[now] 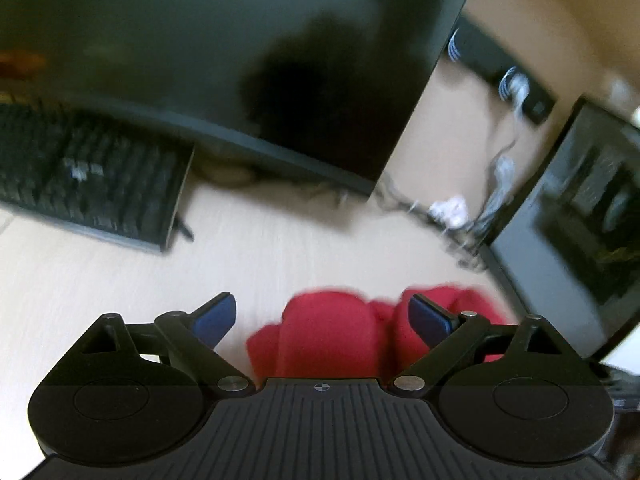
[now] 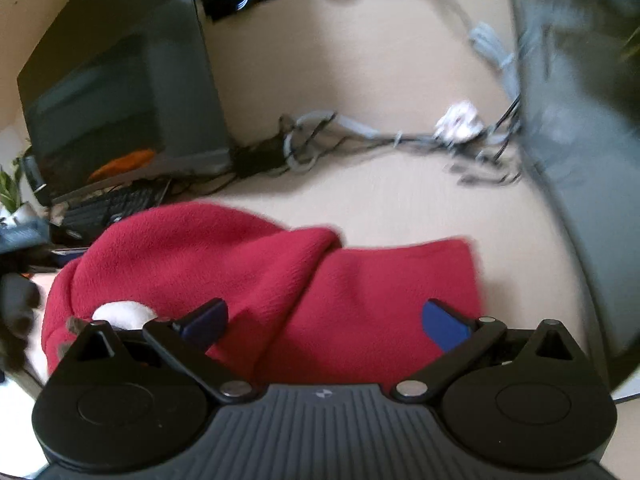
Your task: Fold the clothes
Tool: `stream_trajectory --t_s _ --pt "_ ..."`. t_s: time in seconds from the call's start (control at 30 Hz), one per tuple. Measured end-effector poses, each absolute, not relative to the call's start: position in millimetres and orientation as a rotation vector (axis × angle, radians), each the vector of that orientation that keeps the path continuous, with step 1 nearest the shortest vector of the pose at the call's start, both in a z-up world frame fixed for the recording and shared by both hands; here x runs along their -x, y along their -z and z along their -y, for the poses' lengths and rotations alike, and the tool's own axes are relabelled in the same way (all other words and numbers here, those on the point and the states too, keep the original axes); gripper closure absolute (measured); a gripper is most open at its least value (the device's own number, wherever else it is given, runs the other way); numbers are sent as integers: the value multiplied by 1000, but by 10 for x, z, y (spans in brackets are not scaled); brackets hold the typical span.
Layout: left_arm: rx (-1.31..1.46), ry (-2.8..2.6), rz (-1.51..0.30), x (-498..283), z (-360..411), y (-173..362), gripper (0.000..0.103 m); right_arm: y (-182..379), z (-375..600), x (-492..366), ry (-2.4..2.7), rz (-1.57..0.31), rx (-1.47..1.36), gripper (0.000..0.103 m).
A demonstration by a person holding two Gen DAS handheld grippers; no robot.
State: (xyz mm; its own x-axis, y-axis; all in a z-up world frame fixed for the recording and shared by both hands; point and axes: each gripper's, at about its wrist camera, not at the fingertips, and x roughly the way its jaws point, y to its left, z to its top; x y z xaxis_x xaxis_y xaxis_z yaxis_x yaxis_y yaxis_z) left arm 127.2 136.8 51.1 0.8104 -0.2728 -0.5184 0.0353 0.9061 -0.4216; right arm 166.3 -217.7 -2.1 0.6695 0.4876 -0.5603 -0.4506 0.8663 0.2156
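Both hand-held grippers, left [image 1: 322, 318] and right [image 2: 325, 322], gape empty above the red fleece [image 2: 280, 276]; soft, light, floppy, probably best pinched at an edge.

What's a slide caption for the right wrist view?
Right gripper open above a red fleece garment on a light desk, cables beyond.

Pale wooden desk [image 1: 280, 240] bears dark monitor [image 1: 240, 60], keyboard [image 1: 92, 184], tangled cables [image 2: 360, 136].

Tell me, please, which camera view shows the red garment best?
The right wrist view: the red garment fills the middle, showing its overlapping layers and a white patch. The left wrist view shows only a bunched, blurred part between the open tool's fingers.
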Motion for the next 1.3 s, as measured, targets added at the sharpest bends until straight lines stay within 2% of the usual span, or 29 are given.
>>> stream_trajectory --t_s 0.13,0.17,0.2,0.23,0.27,0.33,0.37,0.43,0.57,0.83,0.93,1.0,1.07,1.13,1.2,1.3 --pt "438 193 -653 -1242 -1366 -471 9 32 2370 -1721 -440 -630 -115 2" --pt "431 180 -681 -1254 -1340 -393 21 91 2378 -1768 -424 -652 -127 11" --pt "425 166 -713 -1273 -1315 -310 37 151 2386 -1814 -408 -674 -140 25" --pt "403 145 -733 -1299 -1289 -236 41 210 2393 -1860 -392 -696 -152 33" --pt "377 123 -749 -1328 -1262 -166 40 269 2401 -1907 -375 -718 -165 44" --pt "331 83 -762 -1376 -1230 -61 30 370 2378 -1954 -359 -719 -160 43" --pt "325 67 -755 -1392 -1237 -49 25 363 2362 -1939 -348 -707 -144 39" --pt "337 50 -747 -1403 -1265 -54 24 315 2329 -1886 -324 -676 -106 33" --pt "337 40 -730 -1361 -1311 -112 24 219 2264 -1780 -275 -616 -30 32" --pt "304 33 -721 -1360 -1291 -178 23 -30 2231 -1855 -492 -593 -171 31" --pt "307 37 -714 -1327 -1292 -219 23 223 2089 -2026 -495 -713 -178 23" --pt "313 43 -697 -1272 -1298 -296 23 304 2026 -2040 -485 -702 -157 17" --pt "333 73 -653 -1174 -1317 -432 23 280 2001 -2028 -484 -700 -143 15" --pt "376 154 -575 -1041 -1339 -603 19 272 2009 -2022 -489 -705 -147 14" --pt "419 267 -494 -926 -1342 -749 9 271 2017 -2007 -497 -702 -153 11" --pt "441 372 -507 -1012 -1246 -739 9 278 1979 -1968 -496 -692 -139 7"
